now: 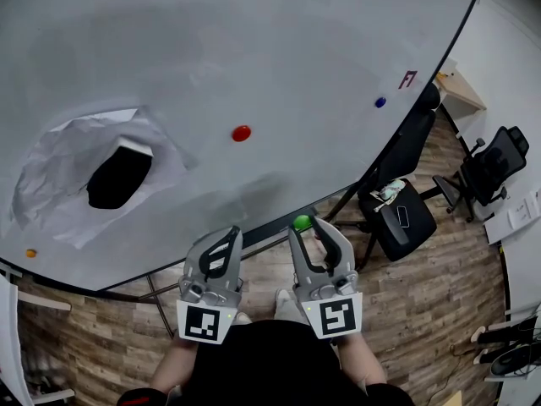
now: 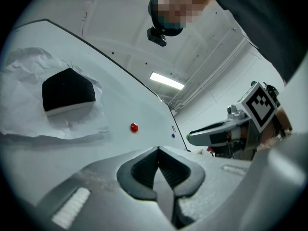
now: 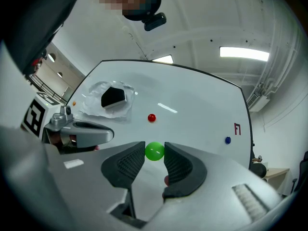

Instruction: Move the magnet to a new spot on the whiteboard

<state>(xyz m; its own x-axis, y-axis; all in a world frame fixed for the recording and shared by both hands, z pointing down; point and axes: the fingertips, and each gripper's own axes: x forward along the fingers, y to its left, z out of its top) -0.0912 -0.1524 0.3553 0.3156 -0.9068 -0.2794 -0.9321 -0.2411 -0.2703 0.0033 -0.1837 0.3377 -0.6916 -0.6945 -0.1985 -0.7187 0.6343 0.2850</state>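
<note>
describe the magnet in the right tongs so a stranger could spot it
From the big whiteboard, drop below its lower edge to the right tongs. The green magnet is the small ball pinched between their tips. It alone is green and off the board; the red magnet and blue magnet sit on it.

Head view downward; gripper views toward shared whiteboard (image 1: 254,57)

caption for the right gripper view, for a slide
Right gripper clamps a green magnet at its jaw tips, facing the whiteboard with a red magnet and a blue magnet on it
</note>
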